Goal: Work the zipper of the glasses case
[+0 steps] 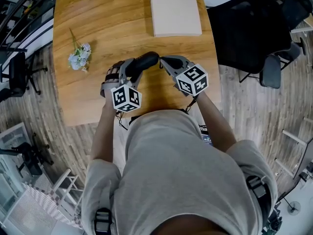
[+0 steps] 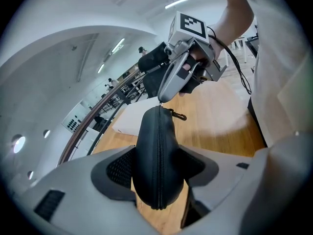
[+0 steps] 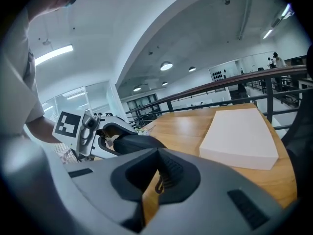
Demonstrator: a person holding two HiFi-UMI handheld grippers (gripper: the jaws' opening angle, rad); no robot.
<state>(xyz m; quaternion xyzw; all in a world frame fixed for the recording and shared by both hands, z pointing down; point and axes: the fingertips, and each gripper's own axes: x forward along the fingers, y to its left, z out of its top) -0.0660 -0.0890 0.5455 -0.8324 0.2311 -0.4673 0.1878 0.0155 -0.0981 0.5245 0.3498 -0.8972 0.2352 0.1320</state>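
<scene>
The left gripper [image 1: 131,71] clamps the black glasses case [image 2: 157,155] across its middle, jaws spread wide around it, over the near part of the desk [image 1: 98,23]. This steadies the case so the right gripper [image 1: 165,62], jaws pinched together seemingly on the zipper pull [image 3: 157,185], can drag it.

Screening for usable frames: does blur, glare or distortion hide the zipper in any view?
Head view: evenly lit and sharp, table edges bowed by the wide lens. Left gripper view: dark rounded corners, yet the glasses case and its zipper read crisp. Right gripper view: near jaws soft, white box bright without glare.
</scene>
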